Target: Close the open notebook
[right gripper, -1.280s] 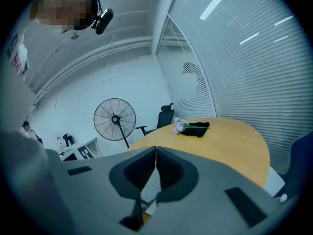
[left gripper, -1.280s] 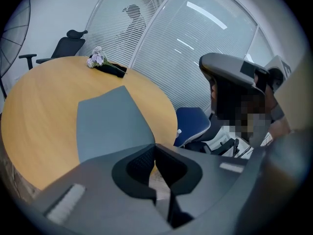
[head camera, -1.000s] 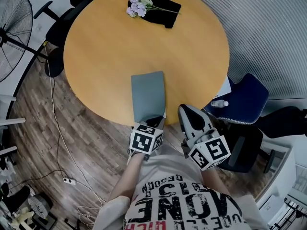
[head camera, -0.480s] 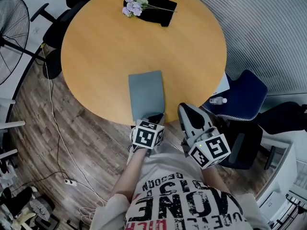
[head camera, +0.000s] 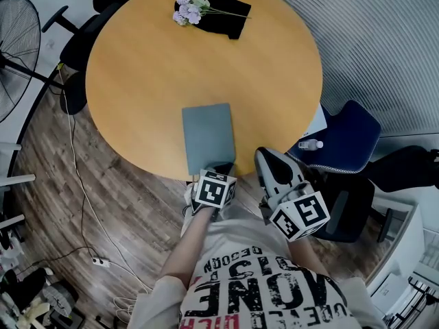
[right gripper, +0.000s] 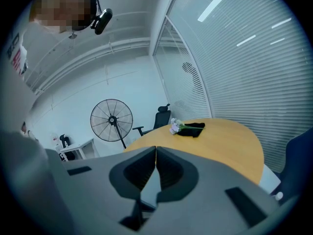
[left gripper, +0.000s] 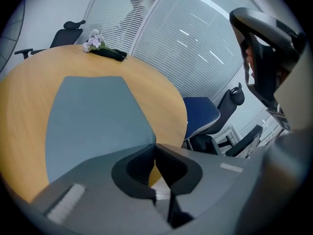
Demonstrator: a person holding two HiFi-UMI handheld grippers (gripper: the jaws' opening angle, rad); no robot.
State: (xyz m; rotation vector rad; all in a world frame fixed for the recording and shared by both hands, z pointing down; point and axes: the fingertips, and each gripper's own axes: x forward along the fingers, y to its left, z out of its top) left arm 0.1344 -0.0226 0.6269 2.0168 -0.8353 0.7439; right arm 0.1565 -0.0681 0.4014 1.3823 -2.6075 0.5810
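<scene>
A grey-blue notebook (head camera: 208,136) lies closed and flat on the round wooden table (head camera: 137,81), close to the table's near edge. My left gripper (head camera: 221,168) is shut, and its tips sit at the notebook's near right corner with nothing seen between them. In the left gripper view the cover (left gripper: 93,116) fills the space just past the closed left gripper (left gripper: 155,146). My right gripper (head camera: 263,158) hangs shut off the table's edge, to the right of the notebook. In its own view the right gripper (right gripper: 156,148) is empty, tips together.
A bunch of pale flowers (head camera: 187,5) on a black cloth (head camera: 226,9) lies at the table's far side. A blue chair (head camera: 350,136) with a small bottle (head camera: 313,144) stands to the right. A fan (head camera: 17,40) and black chairs (head camera: 79,43) are to the left. Cables (head camera: 82,190) run over the floor.
My left gripper has sunk a little towards the table edge at the notebook's near end. The notebook and my right gripper have stayed where they were.
</scene>
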